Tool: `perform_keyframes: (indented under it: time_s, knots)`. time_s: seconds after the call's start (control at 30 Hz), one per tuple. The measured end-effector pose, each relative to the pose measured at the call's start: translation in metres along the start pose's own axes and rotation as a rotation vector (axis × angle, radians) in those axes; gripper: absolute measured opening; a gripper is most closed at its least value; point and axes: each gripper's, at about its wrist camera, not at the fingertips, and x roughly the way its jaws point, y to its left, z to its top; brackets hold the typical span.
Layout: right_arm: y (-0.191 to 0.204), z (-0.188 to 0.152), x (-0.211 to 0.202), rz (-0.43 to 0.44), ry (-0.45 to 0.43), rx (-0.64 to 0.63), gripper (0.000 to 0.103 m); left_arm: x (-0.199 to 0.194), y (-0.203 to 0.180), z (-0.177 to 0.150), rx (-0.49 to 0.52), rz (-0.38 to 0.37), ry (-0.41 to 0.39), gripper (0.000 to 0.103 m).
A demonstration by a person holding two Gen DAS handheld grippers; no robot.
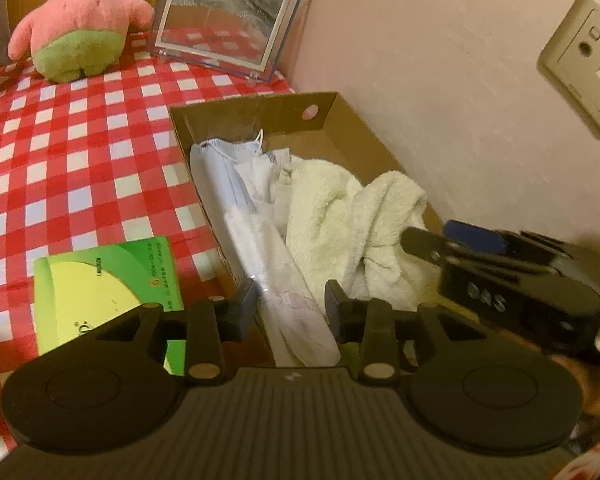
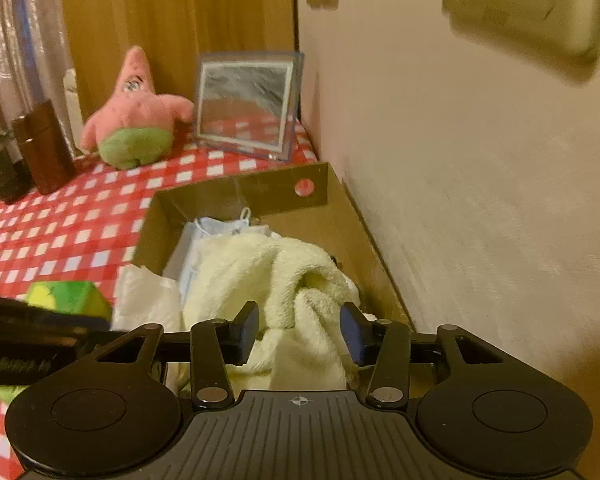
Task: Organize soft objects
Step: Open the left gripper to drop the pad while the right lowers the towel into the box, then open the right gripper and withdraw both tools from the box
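Red-and-white checked cloth covers the tabletop [image 1: 80, 152], which stands against a pale wall with a socket plate [image 1: 580, 64]; at the far end a pink star-shaped plush toy [image 1: 76, 24] sits upright beside a framed picture [image 1: 224, 20] that leans back on small feet.

Close to the wall lies an open cardboard box [image 1: 320, 120], and I judge that it is the place chosen for the soft things, because they are gathered inside it. A cream towel [image 1: 340, 216] lies crumpled in the box; beside it, along the side of the box away from the wall, lies a pale blue face mask [image 1: 216, 172] with its ear loop showing, and a thin white packet or wrapper [image 1: 288, 300] that reaches toward the near end of the box.

Left claw [image 1: 292, 300] is spread, with the white packet between its fingers but not pressed by them; it looks like a release and not a grip. Right claw [image 2: 300, 328] is also spread over a fold of the towel; the pads stand on both sides of the fold and do not seem to squeeze it.

A green and yellow box [image 1: 104, 292] rests on the cloth outside the cardboard box; the plush toy is also outside, well apart from it, so probably it is the soft thing left to bring in.
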Motion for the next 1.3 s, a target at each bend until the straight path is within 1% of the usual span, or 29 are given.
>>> perform_keyframes:
  time_s: [0.17, 0.33, 0.47, 0.53, 0.57, 0.67, 0.73, 0.8, 0.87, 1.0, 1.1, 1.23, 1.3]
  knots:
    - [0.008, -0.008, -0.031, -0.001, -0.022, 0.009, 0.049, -0.018, 0.001, 0.000, 0.000, -0.005, -0.021, 0.037]
    - [0.013, -0.020, -0.058, 0.005, -0.021, 0.027, 0.051, -0.041, 0.003, -0.005, -0.007, -0.007, -0.041, 0.038]
    - [0.017, -0.029, -0.079, 0.023, -0.016, 0.057, 0.052, -0.063, 0.005, -0.015, -0.016, -0.008, -0.064, 0.043]
    - [0.018, -0.033, -0.090, 0.028, -0.017, 0.062, 0.055, -0.075, 0.005, -0.022, -0.015, -0.008, -0.074, 0.050]
    - [0.019, -0.036, -0.096, 0.027, -0.019, 0.065, 0.056, -0.081, 0.004, -0.026, -0.009, -0.002, -0.079, 0.055]
    - [0.023, -0.042, -0.112, 0.023, -0.020, 0.079, 0.060, -0.099, 0.003, -0.043, 0.013, 0.025, -0.093, 0.063]
    - [0.024, -0.048, -0.123, 0.018, -0.022, 0.091, 0.066, -0.110, 0.004, -0.054, 0.020, 0.048, -0.099, 0.067]
    - [0.026, -0.053, -0.132, 0.016, -0.022, 0.096, 0.069, -0.123, 0.004, -0.066, 0.022, 0.064, -0.112, 0.080]
    - [0.030, -0.058, -0.142, 0.021, -0.017, 0.091, 0.069, -0.136, 0.004, -0.079, 0.024, 0.082, -0.130, 0.086]
    - [0.037, -0.068, -0.160, 0.017, -0.013, 0.099, 0.070, -0.157, 0.003, -0.101, 0.024, 0.114, -0.161, 0.094]
    - [0.042, -0.076, -0.172, 0.019, -0.016, 0.104, 0.070, -0.172, 0.003, -0.115, -0.007, 0.130, -0.178, 0.098]
    - [0.051, -0.084, -0.185, 0.025, -0.009, 0.099, 0.070, -0.188, 0.003, -0.130, -0.012, 0.149, -0.193, 0.103]
    - [0.054, -0.087, -0.190, 0.029, -0.007, 0.092, 0.071, -0.194, 0.004, -0.136, -0.018, 0.159, -0.193, 0.103]
